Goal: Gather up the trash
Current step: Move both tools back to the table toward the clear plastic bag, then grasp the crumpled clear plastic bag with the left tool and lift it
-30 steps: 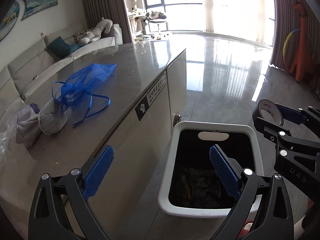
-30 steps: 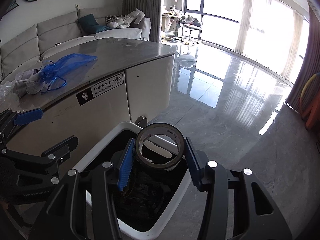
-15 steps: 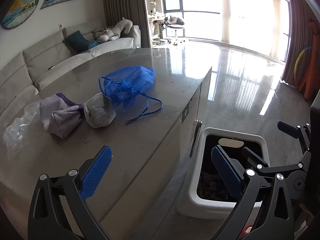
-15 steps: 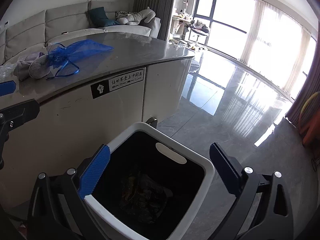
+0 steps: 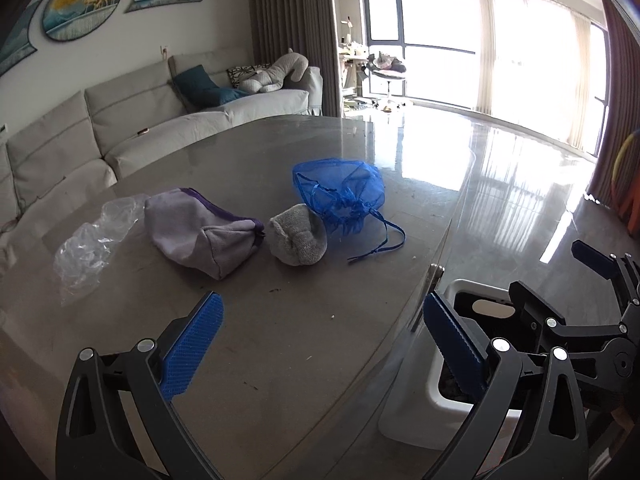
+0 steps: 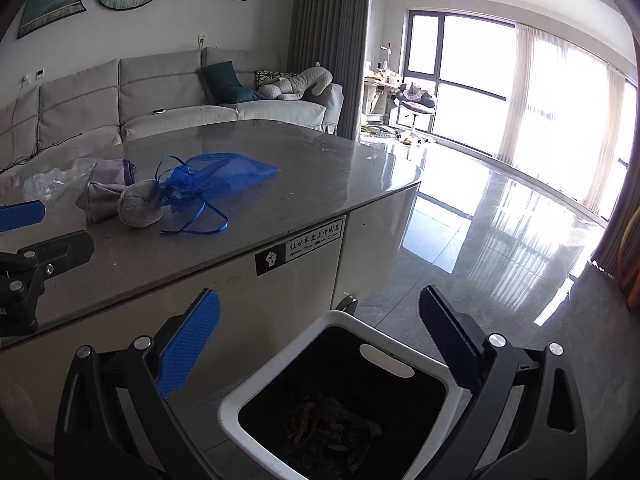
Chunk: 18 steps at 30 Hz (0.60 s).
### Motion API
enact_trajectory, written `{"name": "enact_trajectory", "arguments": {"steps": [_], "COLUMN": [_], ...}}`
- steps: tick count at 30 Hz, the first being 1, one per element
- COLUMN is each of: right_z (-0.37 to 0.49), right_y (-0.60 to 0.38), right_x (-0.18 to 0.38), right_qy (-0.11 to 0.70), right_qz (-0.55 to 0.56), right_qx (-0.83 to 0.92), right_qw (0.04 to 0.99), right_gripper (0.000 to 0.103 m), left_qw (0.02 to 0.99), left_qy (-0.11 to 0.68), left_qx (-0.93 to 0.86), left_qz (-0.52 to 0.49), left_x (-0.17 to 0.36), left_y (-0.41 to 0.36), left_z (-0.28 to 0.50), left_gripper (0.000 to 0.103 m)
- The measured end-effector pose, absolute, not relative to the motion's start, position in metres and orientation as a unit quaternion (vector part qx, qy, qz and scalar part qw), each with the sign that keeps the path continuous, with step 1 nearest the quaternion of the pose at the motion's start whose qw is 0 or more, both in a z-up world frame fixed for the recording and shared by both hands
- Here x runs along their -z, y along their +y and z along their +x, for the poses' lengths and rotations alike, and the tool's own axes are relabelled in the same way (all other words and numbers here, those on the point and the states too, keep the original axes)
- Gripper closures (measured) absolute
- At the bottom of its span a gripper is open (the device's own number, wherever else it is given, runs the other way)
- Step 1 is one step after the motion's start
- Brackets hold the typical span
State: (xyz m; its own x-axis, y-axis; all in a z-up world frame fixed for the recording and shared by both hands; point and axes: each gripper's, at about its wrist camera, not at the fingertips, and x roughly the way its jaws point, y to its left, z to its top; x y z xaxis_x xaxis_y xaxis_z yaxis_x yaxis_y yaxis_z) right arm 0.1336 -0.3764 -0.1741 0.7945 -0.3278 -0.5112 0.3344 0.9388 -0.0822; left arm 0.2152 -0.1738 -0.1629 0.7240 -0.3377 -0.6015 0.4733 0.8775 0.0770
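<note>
On the grey table (image 5: 280, 320) lie a blue mesh drawstring bag (image 5: 340, 196), a grey rolled sock (image 5: 296, 236), a lilac pouch (image 5: 200, 236) and a crumpled clear plastic wrap (image 5: 92, 244). My left gripper (image 5: 320, 344) is open and empty, above the table's near part, short of these items. My right gripper (image 6: 320, 340) is open and empty above the white trash bin (image 6: 256, 396), which holds dark trash. The bin also shows in the left wrist view (image 5: 412, 420). The bag (image 6: 216, 176), sock (image 6: 140, 204) and pouch (image 6: 100, 196) show in the right wrist view.
The bin stands on the glossy tile floor (image 6: 500, 240) against the table's cabinet side (image 6: 280, 300). A pale sofa (image 5: 140, 120) runs behind the table. Large windows and curtains are at the far right.
My right gripper opened and the tape roll it held is gone from its jaws; it has risen above the bin. My left gripper swung from the bin over the table towards the items.
</note>
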Motion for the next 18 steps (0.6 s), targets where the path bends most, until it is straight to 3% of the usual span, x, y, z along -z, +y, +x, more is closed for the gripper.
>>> {"name": "enact_trajectory", "arguments": {"steps": [18], "right_z": [0.236], "right_y": [-0.280], "right_x": [0.130], "right_qy": [0.225], "right_qz": [-0.027], "right_qx": [0.075], "right_qw": [0.971], "right_gripper": [0.004], "left_qw": [0.952], "left_qy": [0.299], "left_qx": [0.060], "left_qz": [0.019], "left_x": [0.125], "left_y": [-0.044], "left_z": [0.311], "left_gripper": [0.005]}}
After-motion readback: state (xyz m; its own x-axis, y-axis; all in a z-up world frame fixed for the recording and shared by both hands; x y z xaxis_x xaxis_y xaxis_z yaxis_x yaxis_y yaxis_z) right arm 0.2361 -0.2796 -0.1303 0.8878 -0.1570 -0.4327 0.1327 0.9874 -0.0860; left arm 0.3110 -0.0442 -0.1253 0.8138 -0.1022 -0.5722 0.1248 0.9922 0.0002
